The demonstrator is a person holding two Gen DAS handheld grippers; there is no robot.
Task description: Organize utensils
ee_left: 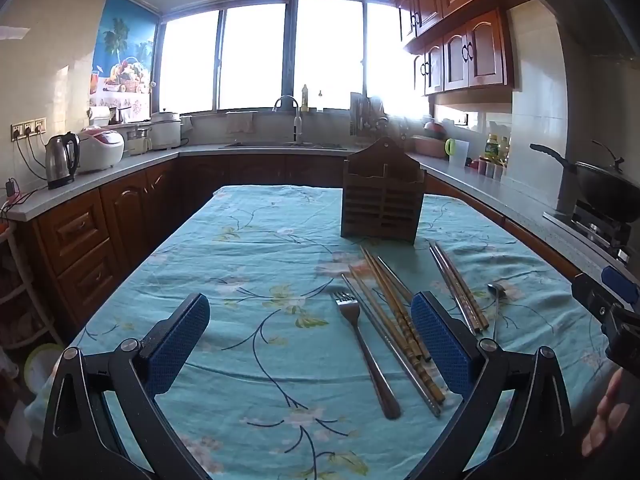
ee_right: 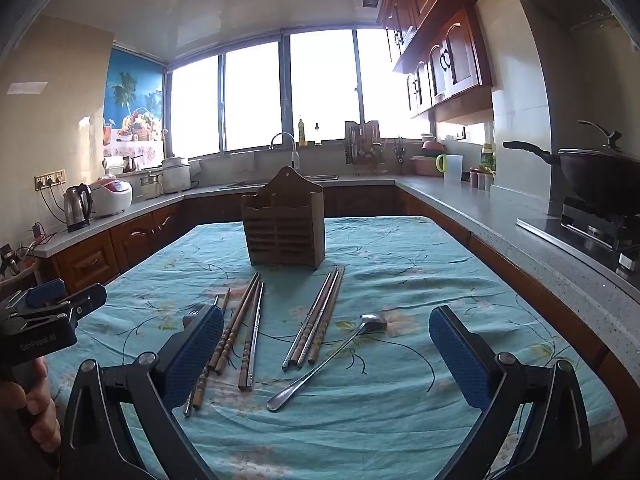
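text: "GenRobot.AI" | on: left gripper [ee_right: 60, 304] body | view: right wrist

A table is covered by a turquoise floral tablecloth [ee_left: 256, 240], and grey countertops [ee_right: 480, 208] over brown wooden cabinets [ee_left: 80, 236] are seen running around it. On the left counter a steel kettle [ee_left: 61, 160] and a white rice cooker [ee_left: 102, 147] are set side by side below wall sockets [ee_left: 28, 128], while a curved faucet [ee_left: 288, 114] is placed under the bright window [ee_left: 256, 52]. On the right, a lidded black wok [ee_right: 600, 176] is set on a gas stove [ee_right: 596, 232], beyond a clear jug with a green handle [ee_right: 450, 166].
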